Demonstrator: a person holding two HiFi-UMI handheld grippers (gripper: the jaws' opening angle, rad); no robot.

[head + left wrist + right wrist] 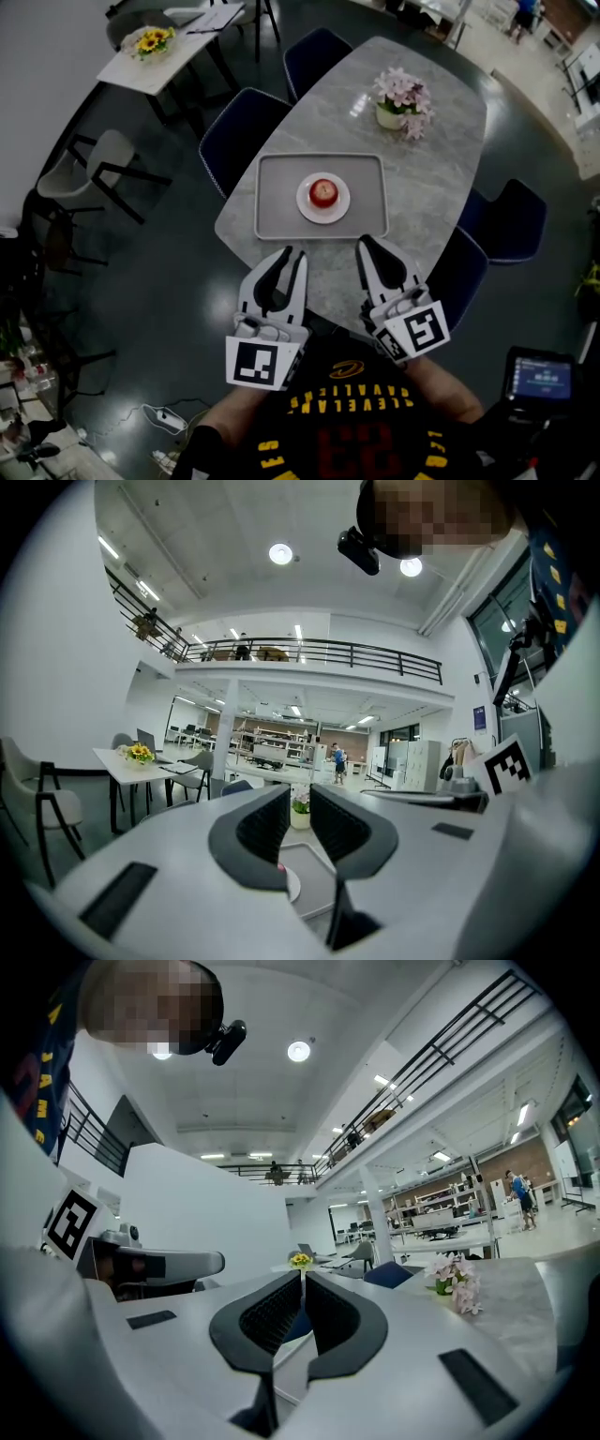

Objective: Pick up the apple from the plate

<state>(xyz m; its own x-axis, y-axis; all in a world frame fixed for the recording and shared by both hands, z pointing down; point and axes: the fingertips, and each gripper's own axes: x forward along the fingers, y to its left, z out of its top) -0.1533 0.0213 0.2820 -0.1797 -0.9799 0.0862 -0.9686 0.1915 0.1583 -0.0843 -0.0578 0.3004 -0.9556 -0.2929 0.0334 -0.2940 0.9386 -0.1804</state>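
Observation:
A red apple (323, 192) sits on a small white plate (307, 208) in the middle of a grey tray (272, 202) on the marbled table (422, 178). Both grippers hover over the table's near edge, short of the tray. My left gripper (292, 253) points at the tray's near left side, its jaws drawn together to a narrow slit with nothing in it. My right gripper (367, 242) is at the tray's near right corner, jaws together and empty. In the left gripper view only a red sliver of the apple (279, 865) shows past the left gripper (300, 801). The right gripper (303, 1283) hides the apple in the right gripper view.
A pot of pink flowers (403, 98) stands farther back on the table. Dark blue chairs (234, 136) ring the table, one at the right (511, 220). A second table with yellow flowers (150, 42) stands at the far left. The person's torso is just below the grippers.

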